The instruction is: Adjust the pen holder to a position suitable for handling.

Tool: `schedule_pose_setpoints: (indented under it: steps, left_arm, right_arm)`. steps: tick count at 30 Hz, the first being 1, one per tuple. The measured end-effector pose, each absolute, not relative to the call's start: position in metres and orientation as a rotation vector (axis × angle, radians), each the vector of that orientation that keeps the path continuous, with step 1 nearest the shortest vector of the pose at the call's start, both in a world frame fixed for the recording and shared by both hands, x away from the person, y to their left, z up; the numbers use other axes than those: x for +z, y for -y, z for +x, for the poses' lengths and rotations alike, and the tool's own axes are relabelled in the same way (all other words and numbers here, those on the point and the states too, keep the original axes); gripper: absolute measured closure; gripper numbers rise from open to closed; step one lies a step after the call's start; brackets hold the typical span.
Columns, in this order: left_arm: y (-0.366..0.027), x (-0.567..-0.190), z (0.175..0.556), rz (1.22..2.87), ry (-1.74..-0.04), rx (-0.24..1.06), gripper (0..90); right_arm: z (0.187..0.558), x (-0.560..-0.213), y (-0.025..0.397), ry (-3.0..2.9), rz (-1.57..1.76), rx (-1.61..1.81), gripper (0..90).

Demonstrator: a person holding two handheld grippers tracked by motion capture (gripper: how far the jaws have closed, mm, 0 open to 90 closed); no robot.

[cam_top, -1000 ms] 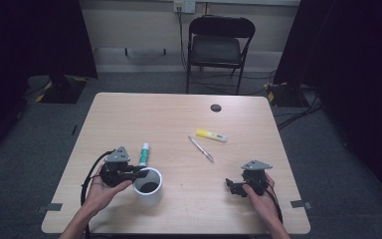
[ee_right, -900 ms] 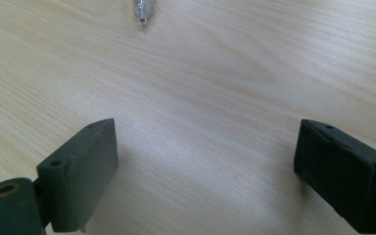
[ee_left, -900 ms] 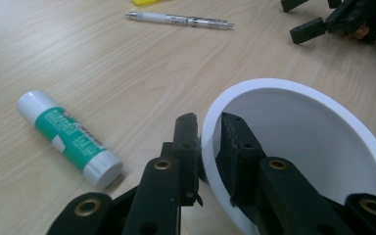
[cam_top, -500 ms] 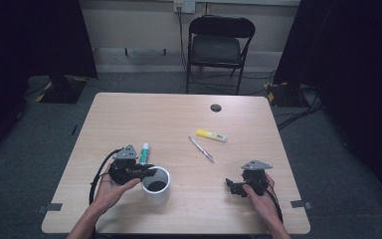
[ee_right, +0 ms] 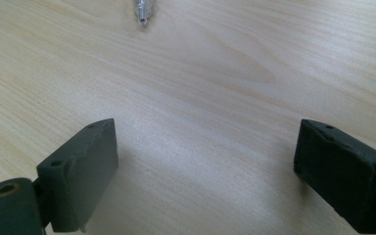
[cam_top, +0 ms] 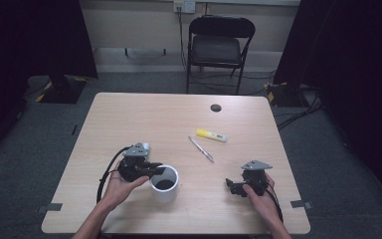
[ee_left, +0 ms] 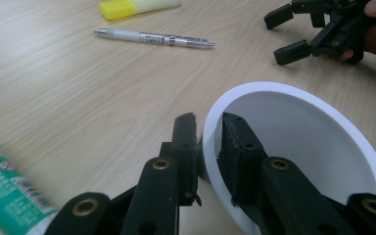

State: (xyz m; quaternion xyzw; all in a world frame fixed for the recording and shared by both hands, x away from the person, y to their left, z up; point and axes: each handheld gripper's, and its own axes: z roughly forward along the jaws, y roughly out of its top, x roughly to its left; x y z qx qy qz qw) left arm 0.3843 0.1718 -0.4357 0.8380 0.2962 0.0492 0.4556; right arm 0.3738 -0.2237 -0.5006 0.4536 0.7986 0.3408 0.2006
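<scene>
A: Item one, cup [cam_top: 164, 183]?
B: White, upright, near the front edge of the worktop [cam_top: 144, 119], left of centre. Its rim is pinched by the left hand-held gripper [ee_left: 208, 129]: one jaw outside the wall, one inside, clenched on it.

A: Left hand-held gripper, in the high view?
B: At the cup's left side [cam_top: 151, 170], in the person's left hand [cam_top: 119, 180], cable looping off to the left.

A: Right hand-held gripper?
B: Released, jaws wide apart over bare wood [ee_right: 203, 161]. It sits near the front right of the worktop [cam_top: 234, 187], well apart from the cup, held in the right hand [cam_top: 259, 191].

A: Other entries?
B: Pen [cam_top: 201, 149], lying slantwise near the centre; its tip shows at the top of the right gripper view [ee_right: 142, 11]. Yellow highlighter [cam_top: 211, 135], just beyond the pen. Green-and-white tube [ee_left: 7, 196], lying just beside the left hand-held gripper. Black round grommet [cam_top: 215, 107], near the far edge. Folding chair [cam_top: 218, 47], behind the worktop.
</scene>
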Motion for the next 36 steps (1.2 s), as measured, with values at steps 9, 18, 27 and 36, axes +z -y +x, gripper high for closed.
schedule_pose_setpoints:
  steps: [9, 18, 27, 36]
  left_arm:
    - [-0.16, -0.435, 0.388, 2.072, -0.717, 0.106, 76.6]
    - [-0.15, -0.437, 0.392, 2.057, -0.709, 0.089, 76.2]
    - [-0.147, -0.437, 0.394, 2.052, -0.701, 0.08, 76.3]
    - [-0.133, -0.435, 0.399, 2.077, -0.686, 0.084, 76.7]
  right_arm:
    - [0.374, -0.501, 0.224, -2.232, 1.268, 0.952, 8.3]
    - [0.374, -0.501, 0.224, -2.232, 1.268, 0.952, 8.3]
    - [0.374, -0.501, 0.224, -2.232, 1.268, 0.952, 8.3]
    - [0.374, -0.501, 0.224, -2.232, 1.268, 0.952, 8.3]
